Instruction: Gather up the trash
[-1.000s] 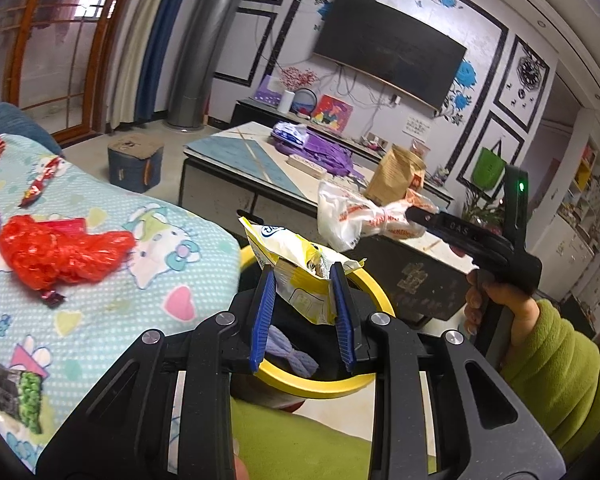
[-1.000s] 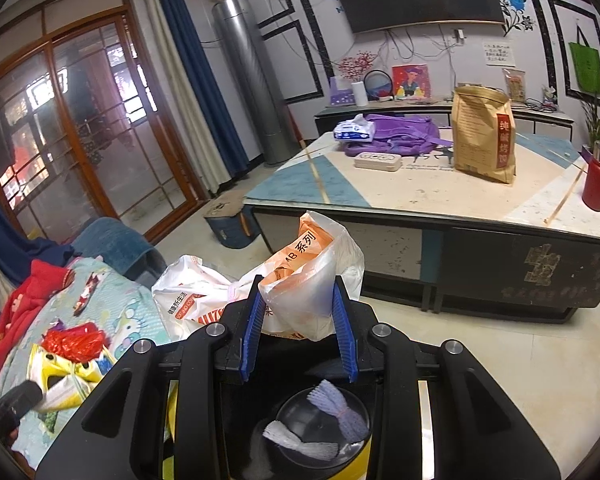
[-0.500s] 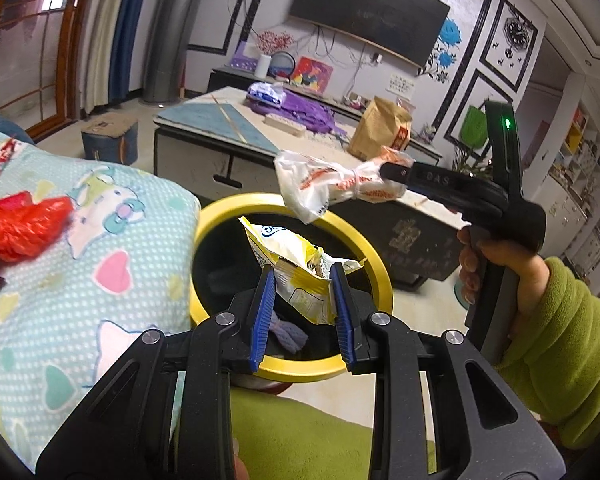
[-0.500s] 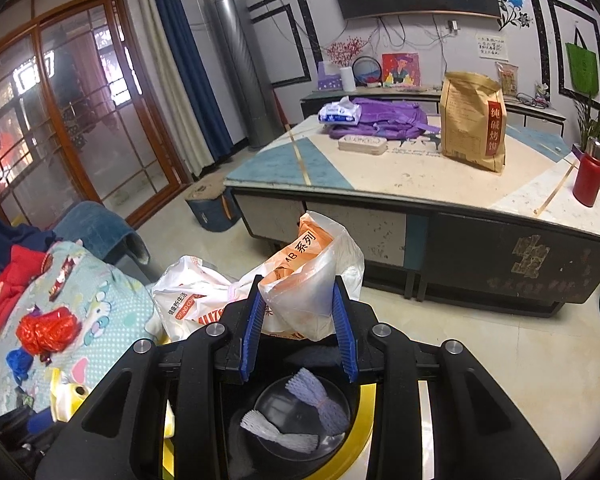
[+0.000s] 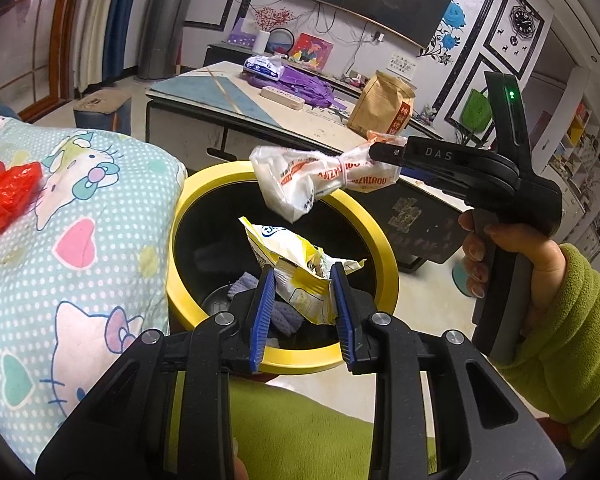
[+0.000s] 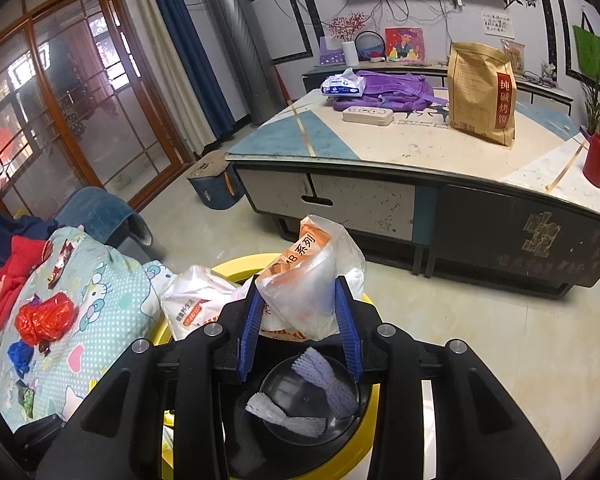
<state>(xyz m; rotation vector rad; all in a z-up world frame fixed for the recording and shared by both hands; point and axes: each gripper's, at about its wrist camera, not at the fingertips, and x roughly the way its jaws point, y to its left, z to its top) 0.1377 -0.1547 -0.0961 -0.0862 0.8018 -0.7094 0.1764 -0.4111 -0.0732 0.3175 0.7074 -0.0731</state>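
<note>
My left gripper (image 5: 302,312) is shut on a crumpled yellow and white snack wrapper (image 5: 296,264) and holds it over the mouth of a black bin with a yellow rim (image 5: 188,208). My right gripper (image 6: 298,320) is shut on a white and orange plastic bag (image 6: 312,280), also above the bin (image 6: 240,264). In the left wrist view the bag (image 5: 320,180) hangs from the right gripper over the bin's far side. Pale purple foam nets (image 6: 328,376) lie in the bin's bottom.
A Hello Kitty quilt (image 5: 72,240) lies left of the bin, with a red plastic bag (image 6: 46,318), a blue scrap (image 6: 20,354) and small wrappers on it. A low table (image 6: 400,148) stands behind with a brown paper bag (image 6: 480,92) and a red bottle (image 6: 598,156).
Both grippers moved with their trash from beside the quilt to over the bin's mouth. The bin's inside now shows under both.
</note>
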